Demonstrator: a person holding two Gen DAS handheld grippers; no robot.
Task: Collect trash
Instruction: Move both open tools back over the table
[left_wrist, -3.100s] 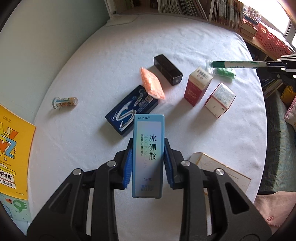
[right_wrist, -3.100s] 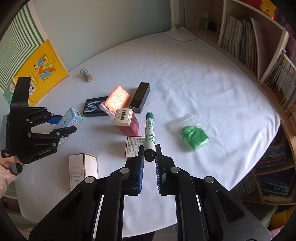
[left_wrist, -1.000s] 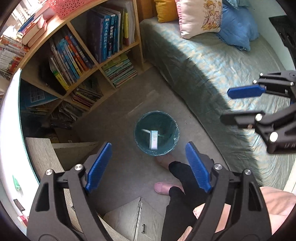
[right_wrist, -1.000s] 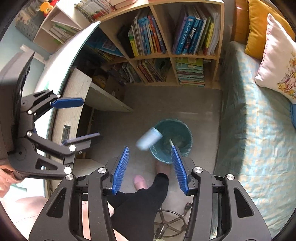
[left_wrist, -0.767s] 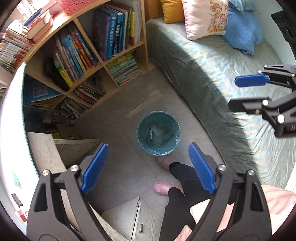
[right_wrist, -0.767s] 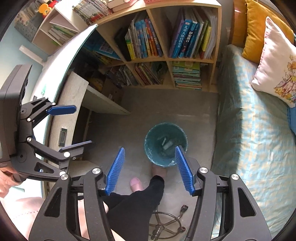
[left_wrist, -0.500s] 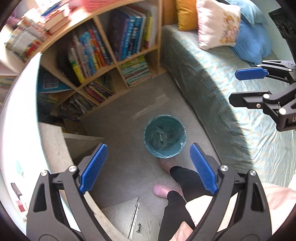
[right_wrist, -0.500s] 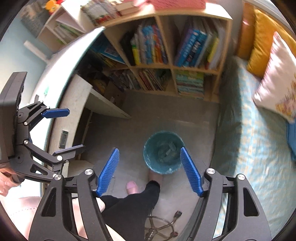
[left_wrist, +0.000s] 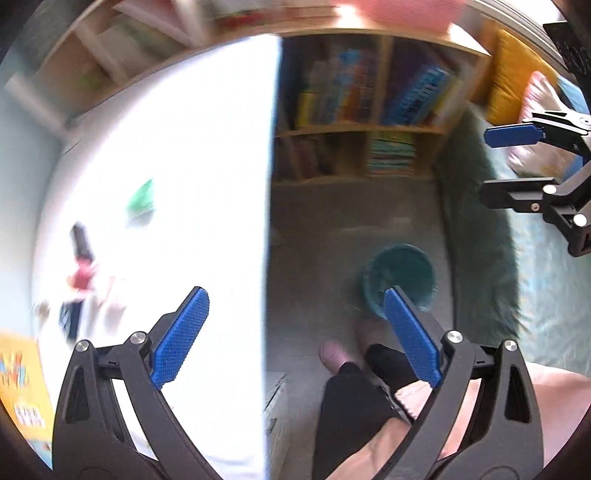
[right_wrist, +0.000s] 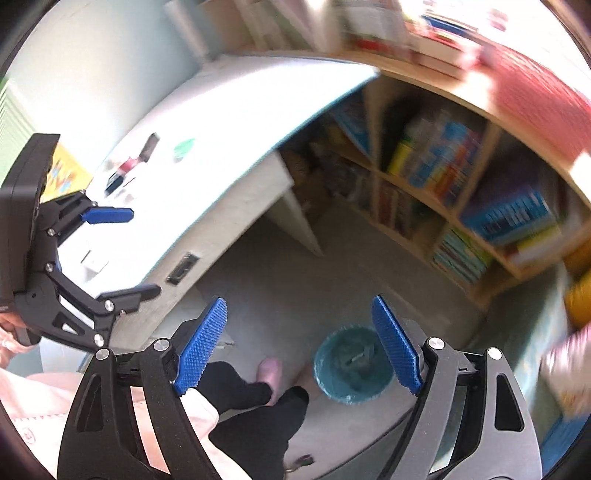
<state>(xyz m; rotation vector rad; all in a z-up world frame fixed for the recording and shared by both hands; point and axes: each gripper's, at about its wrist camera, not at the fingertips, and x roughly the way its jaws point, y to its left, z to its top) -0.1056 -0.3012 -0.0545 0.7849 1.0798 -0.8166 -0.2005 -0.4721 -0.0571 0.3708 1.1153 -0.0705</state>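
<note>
1. Over the floor beside the table's edge, both tools are empty. The left tool (left_wrist: 295, 336) and the right tool (right_wrist: 297, 345) have nothing between their blue pads, and the jaws of each are opening wider.
2. Change noted: three seconds ago the left tool gripped a pale blue carton and the right tool a green marker above the table. A second ago both hung over the teal bin (right_wrist: 352, 369) with the items falling in. Both views have since swung back, so the table (left_wrist: 207, 155) fills the left half of the left wrist view.
3. Meaning for the task, as a judgement: that pair of items is disposed of, and the hands appear to be heading back for the next pieces.
4. Remaining trash lies on the white tablecloth toward the table's far side: a green packet (left_wrist: 142, 194), a black box (left_wrist: 81, 240), a red carton (left_wrist: 82, 275) and other blurred pieces near the left edge. Motion blur prevents a firm count.
5. Room: bin stands on grey floor near the person's feet (right_wrist: 269, 371); a bookshelf (right_wrist: 443, 162) runs behind it; a bed with cushions lies to the right in the left wrist view.
</note>
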